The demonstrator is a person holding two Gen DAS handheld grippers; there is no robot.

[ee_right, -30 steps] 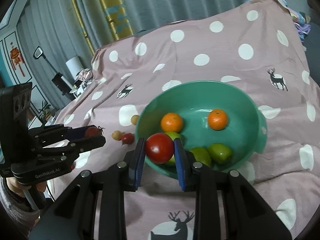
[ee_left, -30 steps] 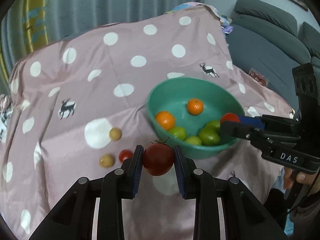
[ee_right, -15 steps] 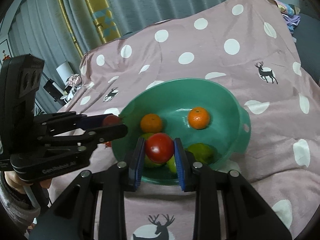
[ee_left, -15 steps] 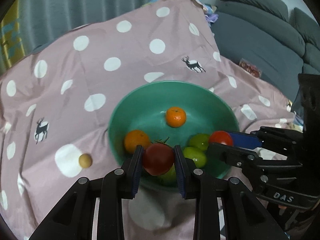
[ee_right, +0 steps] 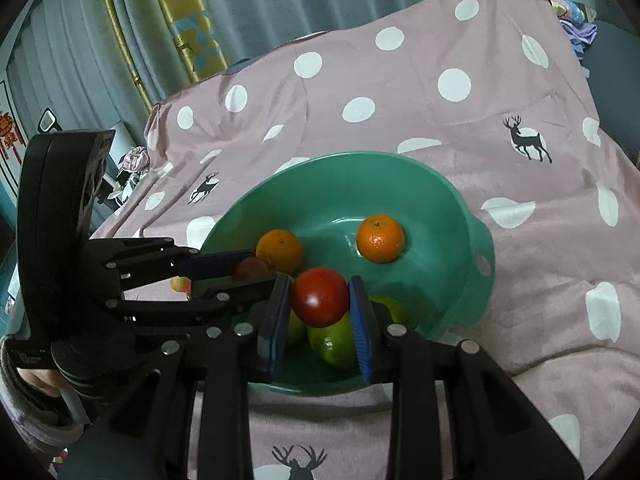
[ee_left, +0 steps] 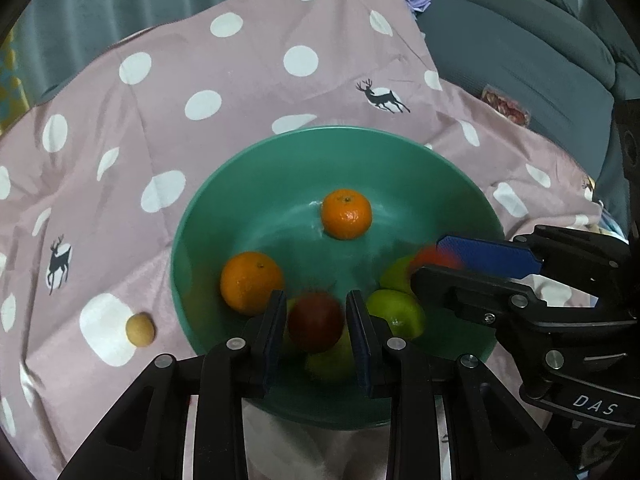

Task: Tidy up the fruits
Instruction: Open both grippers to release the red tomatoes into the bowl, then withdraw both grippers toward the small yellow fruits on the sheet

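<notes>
Tomatoes sit between both grippers' pads: the left gripper (ee_left: 316, 328) grips a dark red tomato (ee_left: 315, 323), now carried from over the spotted cloth (ee_left: 248, 92) to above the green bowl (ee_left: 256, 184), while the right gripper (ee_right: 319, 312), jaws opening, frees a brighter tomato (ee_right: 319, 297) over the limes (ee_right: 332, 340). Two tangerines (ee_left: 346, 213) already lie inside; one small yellowish fruit (ee_left: 139, 329) remains on the cloth.

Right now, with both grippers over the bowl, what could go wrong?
1. The right gripper is opening its jaws with the red tomato between them, above the green fruits; it may land hard and bruise.
2. The left gripper, shut on a dark tomato, is close beside it over the green bowl; they could collide.
</notes>
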